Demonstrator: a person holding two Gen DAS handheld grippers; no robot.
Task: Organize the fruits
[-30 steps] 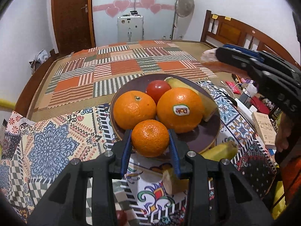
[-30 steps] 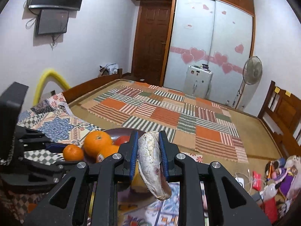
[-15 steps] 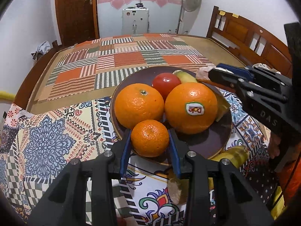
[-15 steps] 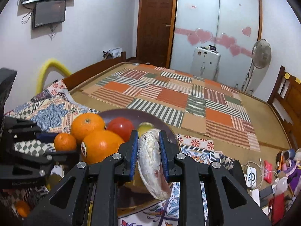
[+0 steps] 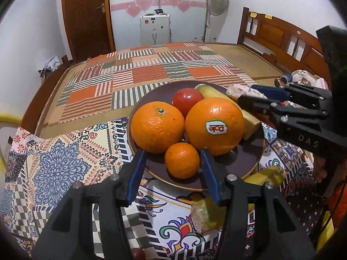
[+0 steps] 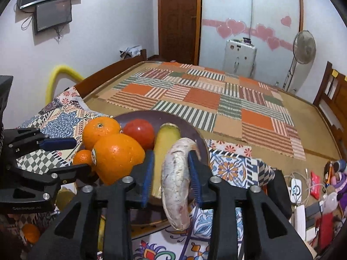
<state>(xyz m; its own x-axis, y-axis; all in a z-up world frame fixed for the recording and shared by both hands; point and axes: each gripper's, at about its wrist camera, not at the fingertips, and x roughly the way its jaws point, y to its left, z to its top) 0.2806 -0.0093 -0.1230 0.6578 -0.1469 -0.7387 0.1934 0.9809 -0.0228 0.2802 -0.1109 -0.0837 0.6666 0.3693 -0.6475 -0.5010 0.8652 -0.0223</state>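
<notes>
A dark brown plate (image 5: 245,162) holds two big oranges (image 5: 157,126), a red tomato (image 5: 187,100), a yellow banana piece (image 5: 245,117) and a small mandarin (image 5: 182,160). My left gripper (image 5: 173,169) is open, its blue pads apart on either side of the mandarin, which rests on the plate. My right gripper (image 6: 171,171) is open over the plate's right side; a pale peeled banana piece (image 6: 175,182) leans against its right pad, with a gap on its left. The plate (image 6: 190,127) and oranges (image 6: 117,156) also show in the right wrist view.
More banana pieces (image 5: 208,214) lie on the patterned tablecloth (image 5: 54,162) in front of the plate. A striped patchwork bed (image 5: 141,73) lies beyond. Clutter and cables (image 6: 314,186) sit at the right. A wooden headboard (image 5: 282,43) stands at far right.
My left gripper has opened and let the mandarin down onto the plate. My right gripper has come down over the plate and opened around the pale banana piece.
</notes>
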